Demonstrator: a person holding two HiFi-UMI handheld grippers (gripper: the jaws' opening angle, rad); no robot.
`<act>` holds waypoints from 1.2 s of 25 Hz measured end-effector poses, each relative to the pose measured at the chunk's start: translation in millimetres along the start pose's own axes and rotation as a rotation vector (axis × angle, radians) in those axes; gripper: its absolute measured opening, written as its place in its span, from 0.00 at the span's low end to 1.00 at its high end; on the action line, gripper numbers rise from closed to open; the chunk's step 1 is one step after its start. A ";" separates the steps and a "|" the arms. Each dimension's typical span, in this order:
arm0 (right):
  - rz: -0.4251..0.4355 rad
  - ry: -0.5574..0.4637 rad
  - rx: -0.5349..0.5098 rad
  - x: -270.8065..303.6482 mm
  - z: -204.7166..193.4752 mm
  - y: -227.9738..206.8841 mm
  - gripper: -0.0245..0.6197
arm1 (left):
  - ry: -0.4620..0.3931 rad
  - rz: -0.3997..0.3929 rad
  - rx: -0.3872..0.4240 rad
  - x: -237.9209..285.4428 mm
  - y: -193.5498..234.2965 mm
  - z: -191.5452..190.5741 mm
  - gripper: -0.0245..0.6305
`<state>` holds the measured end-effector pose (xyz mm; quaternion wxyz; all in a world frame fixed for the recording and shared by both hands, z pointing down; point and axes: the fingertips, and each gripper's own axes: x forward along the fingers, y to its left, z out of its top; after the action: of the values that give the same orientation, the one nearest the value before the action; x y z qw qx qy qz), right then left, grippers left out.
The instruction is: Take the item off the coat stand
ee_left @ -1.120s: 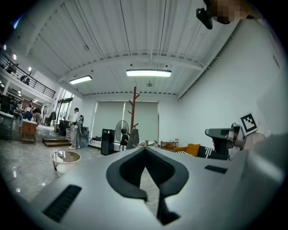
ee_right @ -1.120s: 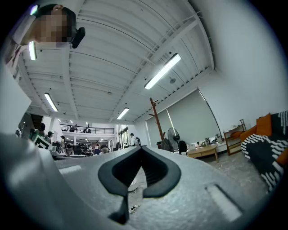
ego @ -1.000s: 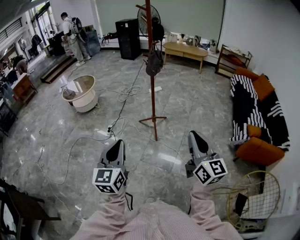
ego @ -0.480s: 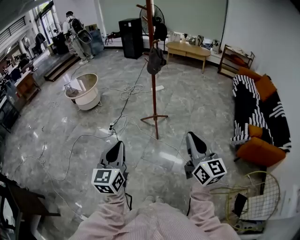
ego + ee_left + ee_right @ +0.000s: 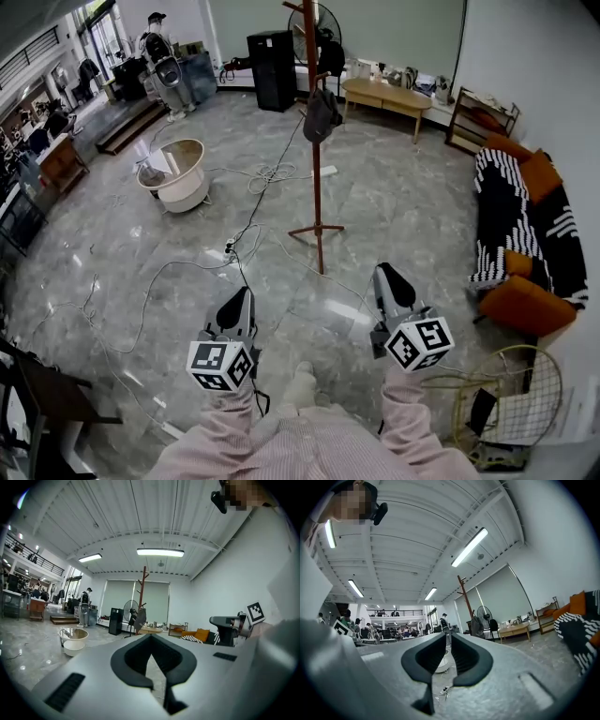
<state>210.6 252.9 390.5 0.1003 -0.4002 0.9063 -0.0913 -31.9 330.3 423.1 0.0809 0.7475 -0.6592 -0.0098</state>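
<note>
At the top edge, the stand (image 5: 316, 169) is cut off; the item (image 5: 322, 114) is dark and too small to identify. Left gripper (image 5: 239, 302) clenched, empty; right gripper (image 5: 389, 279) jaws just parting, empty.

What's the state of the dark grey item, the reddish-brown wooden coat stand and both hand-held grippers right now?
Dark grey item: hanging on the stand, not yet taken off.
Reddish-brown wooden coat stand: standing upright.
Left hand-held gripper: jaws together, empty.
Right hand-held gripper: jaws have just been opening, narrow gap, nothing between them.
</note>
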 end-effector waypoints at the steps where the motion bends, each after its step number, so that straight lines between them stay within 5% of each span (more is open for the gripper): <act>1: -0.002 0.004 0.003 3.0 -1.4 -1.7 0.07 | 0.003 0.004 -0.005 1.6 1.6 -1.7 0.04; 15: -0.051 0.034 0.015 120.8 -19.5 -30.2 0.22 | 0.000 0.024 -0.053 89.5 81.6 6.4 0.04; 30: -0.123 0.024 -0.006 236.6 -24.1 -78.9 0.31 | -0.005 -0.115 -0.030 237.6 129.3 33.1 0.04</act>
<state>104.2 26.7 407.3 0.0825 -0.4544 0.8814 -0.0994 -132.1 76.9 429.6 0.0899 0.7830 -0.6149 -0.0262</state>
